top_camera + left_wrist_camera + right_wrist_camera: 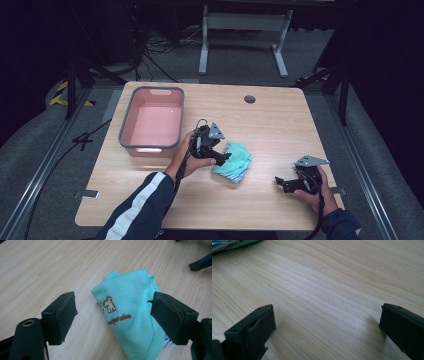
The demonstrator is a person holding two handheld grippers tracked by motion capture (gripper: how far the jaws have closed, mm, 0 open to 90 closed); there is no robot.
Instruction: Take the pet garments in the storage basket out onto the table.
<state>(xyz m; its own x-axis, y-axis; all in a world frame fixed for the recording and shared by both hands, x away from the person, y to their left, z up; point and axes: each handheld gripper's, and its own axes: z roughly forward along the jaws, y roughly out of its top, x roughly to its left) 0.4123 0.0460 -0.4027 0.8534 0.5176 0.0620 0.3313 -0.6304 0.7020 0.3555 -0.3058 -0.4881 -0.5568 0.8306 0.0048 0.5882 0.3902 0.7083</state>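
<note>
A mint-green folded cloth with a small brown animal print lies near the middle of the wooden table. In the left gripper view the cloth sits between my open jaws, the right jaw over its edge. My left gripper hovers at the cloth's left side, open, with nothing gripped. My right gripper rests low near the table's front right, open over bare wood. A corner of the cloth shows at the top left of the right gripper view.
A pink tub with a grey rim stands at the table's back left, with nothing in it. A round cable hole sits near the far edge. A metal frame and cables lie on the floor beyond the table.
</note>
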